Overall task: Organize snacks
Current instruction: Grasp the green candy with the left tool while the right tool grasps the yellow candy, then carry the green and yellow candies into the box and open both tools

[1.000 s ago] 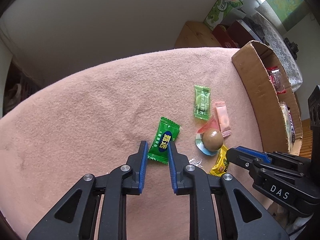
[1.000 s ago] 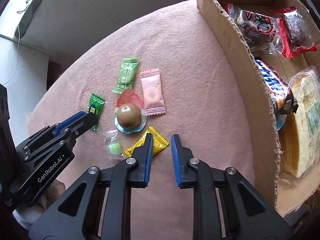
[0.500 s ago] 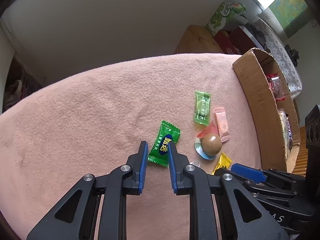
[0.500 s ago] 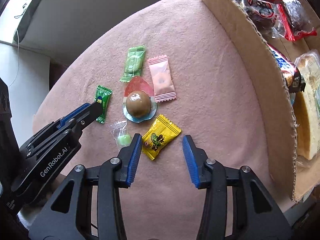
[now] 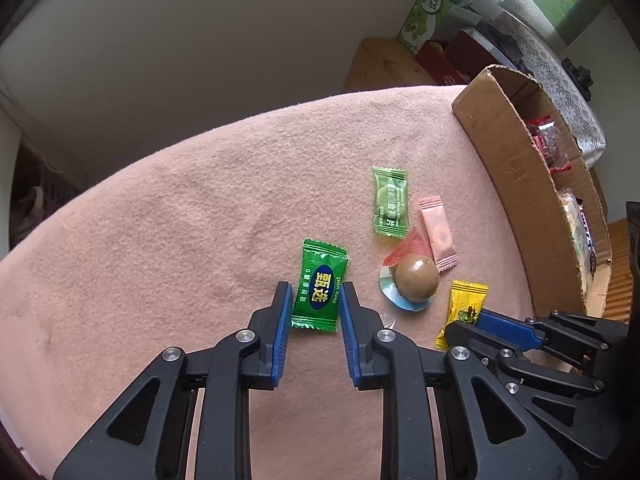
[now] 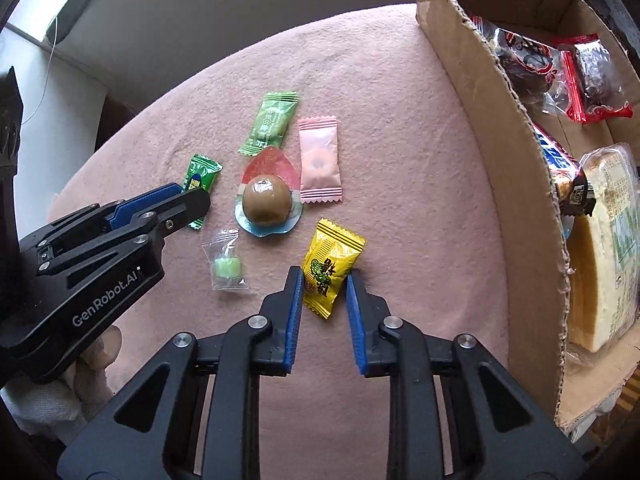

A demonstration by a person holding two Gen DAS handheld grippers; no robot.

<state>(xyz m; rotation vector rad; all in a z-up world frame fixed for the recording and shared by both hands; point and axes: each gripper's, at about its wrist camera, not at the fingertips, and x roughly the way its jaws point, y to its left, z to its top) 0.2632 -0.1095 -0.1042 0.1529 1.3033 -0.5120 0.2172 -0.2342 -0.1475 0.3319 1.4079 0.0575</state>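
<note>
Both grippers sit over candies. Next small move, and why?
Probably lift both straight up. The left gripper pinches the dark green candy. The right gripper, whose jaws have just closed, pinches the yellow candy. Both candies are on the cloth; the box stands to the right.

Bare pink cloth (image 5: 168, 208) leftward; cardboard box wall (image 6: 516, 168) blocking the right.

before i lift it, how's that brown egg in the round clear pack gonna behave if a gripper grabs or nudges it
The brown egg pack looks domed and glossy, so flat pads would probably slip off the rounded top. Its thin film rim lies flat on the pink cloth, so a nudge likely slides it rather than rolls it. It seems heavier than the flat candy wrappers around it, and a hard squeeze might crush it.
</note>
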